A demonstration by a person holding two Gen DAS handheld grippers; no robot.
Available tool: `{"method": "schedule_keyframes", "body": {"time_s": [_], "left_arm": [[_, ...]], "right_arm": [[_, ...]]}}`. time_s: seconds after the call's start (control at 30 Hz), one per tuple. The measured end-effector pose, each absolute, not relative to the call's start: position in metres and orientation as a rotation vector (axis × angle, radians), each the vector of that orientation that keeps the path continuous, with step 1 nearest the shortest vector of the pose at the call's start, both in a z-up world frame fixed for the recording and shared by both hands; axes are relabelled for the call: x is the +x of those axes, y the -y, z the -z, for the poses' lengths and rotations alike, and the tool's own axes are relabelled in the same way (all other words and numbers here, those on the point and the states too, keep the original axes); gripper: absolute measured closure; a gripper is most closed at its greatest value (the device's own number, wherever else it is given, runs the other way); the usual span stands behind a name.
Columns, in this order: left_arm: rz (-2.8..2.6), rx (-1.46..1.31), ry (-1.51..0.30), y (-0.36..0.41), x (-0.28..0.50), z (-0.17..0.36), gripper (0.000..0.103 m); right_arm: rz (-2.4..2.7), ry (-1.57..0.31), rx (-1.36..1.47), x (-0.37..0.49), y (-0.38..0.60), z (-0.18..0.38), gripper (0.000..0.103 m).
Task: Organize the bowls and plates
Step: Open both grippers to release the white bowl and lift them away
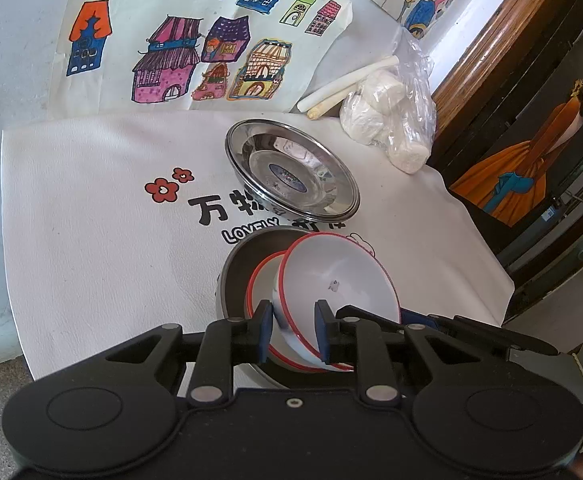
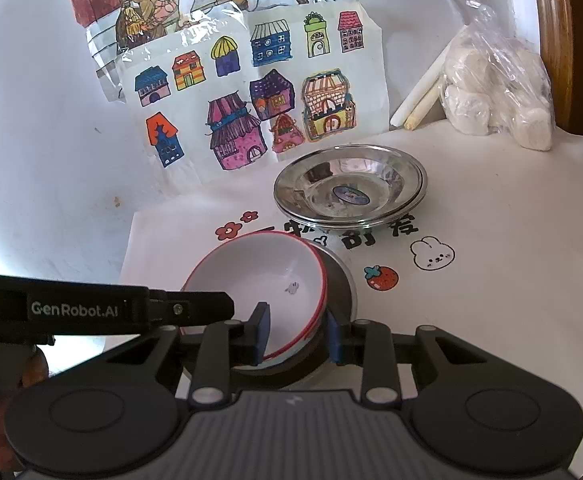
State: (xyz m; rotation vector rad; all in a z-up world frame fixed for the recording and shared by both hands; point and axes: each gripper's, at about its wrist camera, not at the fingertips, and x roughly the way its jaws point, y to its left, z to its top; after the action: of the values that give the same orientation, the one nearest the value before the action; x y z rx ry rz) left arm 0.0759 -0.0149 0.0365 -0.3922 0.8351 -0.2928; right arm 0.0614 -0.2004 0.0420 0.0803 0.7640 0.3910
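A white bowl with a red rim (image 1: 339, 276) tilts over a second red-rimmed bowl (image 1: 261, 284) inside a dark grey bowl (image 1: 237, 268) on the white mat. My left gripper (image 1: 293, 330) straddles the near rim of the tilted bowl, jaws apart, pads not clearly pressing it. In the right wrist view the same white bowl (image 2: 259, 280) sits in the grey bowl (image 2: 341, 284). My right gripper (image 2: 297, 334) straddles the rims of both bowls, jaws apart. Stacked steel plates (image 1: 291, 172) (image 2: 349, 186) lie farther back.
A white printed mat (image 1: 91, 208) covers the table. Coloured house drawings (image 1: 171, 52) hang on the wall behind. A plastic bag of white lumps (image 1: 391, 112) and white sticks (image 1: 343, 84) lie at the back right. A wooden frame (image 1: 491, 32) stands at the right.
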Motion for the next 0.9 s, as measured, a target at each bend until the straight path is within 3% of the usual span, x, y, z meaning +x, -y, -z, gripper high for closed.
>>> {"method": "schedule_keyframes", "body": {"time_s": [0.3, 0.47, 0.9], "left_arm": [[0.292, -0.395, -0.831, 0.015, 0.075, -0.037, 0.079], [0.271, -0.398, -0.82, 0.011, 0.074, -0.039, 0.072], [0.281, -0.395, -0.761, 0.007, 0.067, -0.048, 0.071]], "right_arm": [[-0.388, -0.756, 0.084, 0.06, 0.201, -0.044, 0.067], [-0.393, -0.743, 0.086, 0.058, 0.201, -0.046, 0.066], [-0.383, -0.704, 0.085, 0.048, 0.205, -0.053, 0.064]]}}
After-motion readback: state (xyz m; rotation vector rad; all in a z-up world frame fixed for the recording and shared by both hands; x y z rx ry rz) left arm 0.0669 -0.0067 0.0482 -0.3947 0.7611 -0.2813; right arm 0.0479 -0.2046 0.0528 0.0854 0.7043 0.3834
